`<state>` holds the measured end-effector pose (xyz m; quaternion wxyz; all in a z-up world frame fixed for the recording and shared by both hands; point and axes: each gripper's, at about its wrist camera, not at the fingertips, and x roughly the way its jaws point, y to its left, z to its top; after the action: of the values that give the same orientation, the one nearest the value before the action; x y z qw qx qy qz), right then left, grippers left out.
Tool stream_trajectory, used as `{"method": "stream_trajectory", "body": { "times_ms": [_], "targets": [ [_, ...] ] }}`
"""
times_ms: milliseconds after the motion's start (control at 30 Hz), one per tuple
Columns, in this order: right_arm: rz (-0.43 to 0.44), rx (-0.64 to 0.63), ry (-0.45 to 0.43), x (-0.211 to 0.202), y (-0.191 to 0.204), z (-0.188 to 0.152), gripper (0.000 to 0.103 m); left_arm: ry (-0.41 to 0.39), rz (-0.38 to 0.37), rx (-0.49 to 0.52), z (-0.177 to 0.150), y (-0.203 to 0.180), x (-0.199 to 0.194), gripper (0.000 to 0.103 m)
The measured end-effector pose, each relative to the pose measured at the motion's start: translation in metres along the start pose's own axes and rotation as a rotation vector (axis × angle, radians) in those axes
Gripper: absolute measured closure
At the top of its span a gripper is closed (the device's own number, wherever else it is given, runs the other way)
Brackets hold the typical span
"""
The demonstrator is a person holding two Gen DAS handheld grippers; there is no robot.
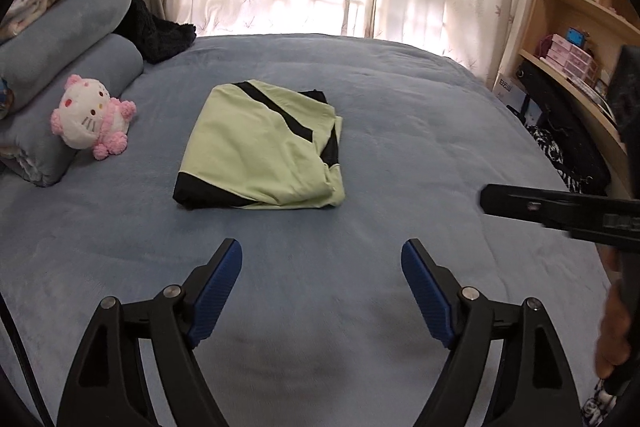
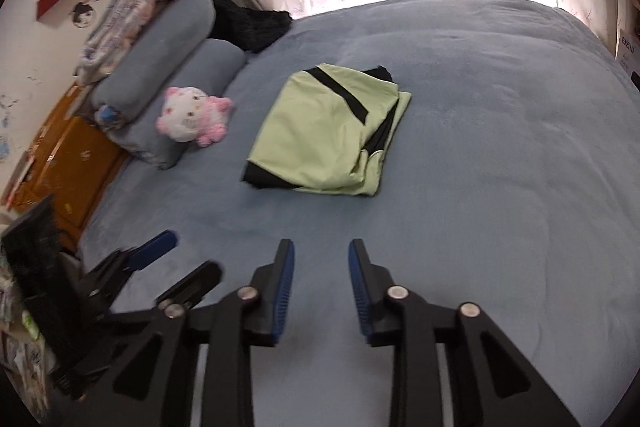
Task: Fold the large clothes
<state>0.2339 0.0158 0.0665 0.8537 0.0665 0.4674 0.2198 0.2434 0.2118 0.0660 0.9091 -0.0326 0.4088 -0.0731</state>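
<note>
The bed (image 1: 400,99) carries the green garment (image 1: 262,147), already a compact folded bundle at its middle; best to leave it square or press its loose right edge flat. Left gripper (image 1: 322,263) and right gripper (image 2: 321,263) hang released, empty, well short of it

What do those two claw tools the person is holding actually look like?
Each gripper is matte black plastic with two angled arms joined by round silver pins. The left gripper and the right gripper both end in flat fingers faced with ribbed blue pads. No cables or labels show. A bare hand is visible at the frame's edge.
</note>
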Motion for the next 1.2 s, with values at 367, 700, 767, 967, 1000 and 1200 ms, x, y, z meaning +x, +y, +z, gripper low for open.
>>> {"method": "stream_trajectory", "body": {
  "times_ms": [367,700,767,967,1000,1200],
  "targets": [
    [-0.02,-0.037,-0.043,-0.086,0.017,-0.053,0.061,-0.056,-0.003,0.021,-0.026,-0.04,-0.075,0.015],
    [-0.2,0.035,-0.165,-0.102,-0.006,-0.123,0.039,-0.033,0.083,-0.02,-0.065,-0.077,-0.079,0.013],
    [-0.239,0.05,-0.184,-0.102,-0.011,-0.135,0.038,-0.029,0.09,-0.02,-0.073,-0.085,-0.078,0.013],
    [-0.307,0.051,-0.165,-0.094,-0.024,-0.159,0.038,-0.023,0.121,0.014,-0.094,-0.106,-0.074,0.013],
    [-0.318,0.046,-0.162,-0.093,-0.025,-0.161,0.038,-0.023,0.125,0.019,-0.097,-0.109,-0.074,0.013],
    [-0.311,0.06,-0.147,-0.091,-0.033,-0.174,0.038,-0.002,0.123,0.018,-0.106,-0.114,-0.072,0.013]
  ]
}}
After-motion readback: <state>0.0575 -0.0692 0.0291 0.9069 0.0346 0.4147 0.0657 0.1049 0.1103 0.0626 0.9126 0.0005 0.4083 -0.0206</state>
